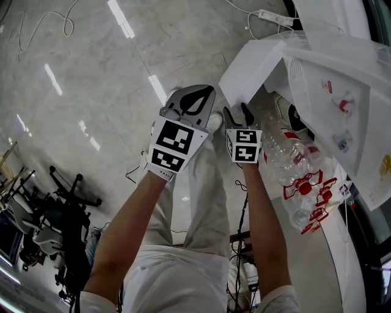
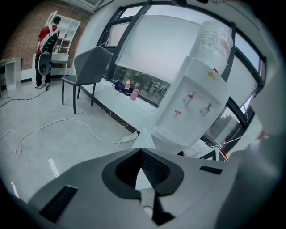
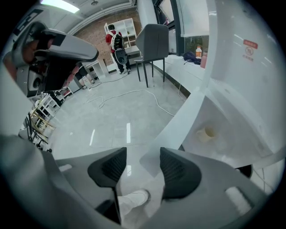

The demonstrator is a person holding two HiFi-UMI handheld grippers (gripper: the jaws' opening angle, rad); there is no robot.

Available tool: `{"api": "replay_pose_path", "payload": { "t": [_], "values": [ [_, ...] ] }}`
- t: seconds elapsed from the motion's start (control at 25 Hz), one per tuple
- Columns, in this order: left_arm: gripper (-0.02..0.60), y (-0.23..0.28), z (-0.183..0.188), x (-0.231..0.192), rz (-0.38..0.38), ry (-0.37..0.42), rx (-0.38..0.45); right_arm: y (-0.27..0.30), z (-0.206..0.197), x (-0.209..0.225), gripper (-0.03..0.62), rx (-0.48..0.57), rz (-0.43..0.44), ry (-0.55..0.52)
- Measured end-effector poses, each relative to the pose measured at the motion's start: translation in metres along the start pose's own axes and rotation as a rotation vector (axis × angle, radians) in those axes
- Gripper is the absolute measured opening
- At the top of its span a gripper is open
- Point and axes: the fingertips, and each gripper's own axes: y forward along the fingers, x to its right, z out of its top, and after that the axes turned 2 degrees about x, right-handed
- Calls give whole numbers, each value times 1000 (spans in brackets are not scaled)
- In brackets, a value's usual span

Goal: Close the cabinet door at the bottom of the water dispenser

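Note:
The white water dispenser [image 1: 342,92] stands at the upper right of the head view, and its bottom cabinet door [image 1: 250,67] is swung open toward me. My right gripper [image 1: 237,111] is open at the door's lower edge. In the right gripper view the door's corner [image 3: 154,154] lies between the two black pads [image 3: 175,172], with the white cabinet interior [image 3: 228,134] behind it. My left gripper [image 1: 197,98] is shut on nothing, a little left of the door. The left gripper view shows its jaws [image 2: 140,152] meeting, with the dispenser [image 2: 192,107] and the door [image 2: 144,142] ahead.
Plastic bottles [image 1: 287,156] and red paper cut-outs [image 1: 305,186] lie on the sill beside the dispenser. A power strip [image 1: 275,17] and a cable [image 1: 43,24] lie on the floor. Office chairs [image 1: 67,189] stand at the left. A grey chair [image 2: 89,67] and a person [image 2: 45,49] are farther off.

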Motion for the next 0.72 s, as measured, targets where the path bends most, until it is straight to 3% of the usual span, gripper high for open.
{"api": "replay_pose_path", "payload": {
  "t": [0.32,0.48,0.72],
  "values": [
    [5,9,-1,16,-33,29,-17,-14,-19,31,244,-5,-72,51],
    [5,13,-1,24,-47,41,-24,-22,-26,56,159,8,-141,81],
    [5,19,-3,35,-69,58,-39,-32,-37,84,155,-6,-196,88]
  ]
}}
